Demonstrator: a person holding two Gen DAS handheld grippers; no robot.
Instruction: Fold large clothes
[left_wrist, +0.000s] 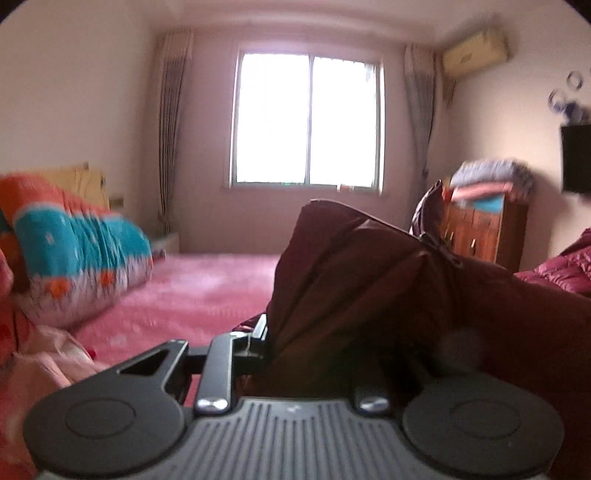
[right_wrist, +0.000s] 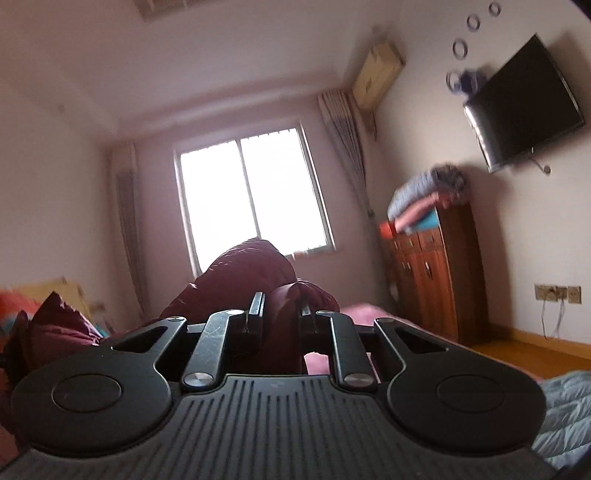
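A window (left_wrist: 308, 120) was centred on the far wall; left of it was laid a quilt (left_wrist: 74, 243), right of it stood a cabinet (right_wrist: 436, 273).

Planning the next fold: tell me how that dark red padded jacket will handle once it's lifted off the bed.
Probably floppy: the dark red jacket drapes and creases over the left gripper. Likely light for its bulk, as its quilted padding puffs up where the right gripper pinches it. The smooth shell may be slippery, so a shallow pinch could slide off.
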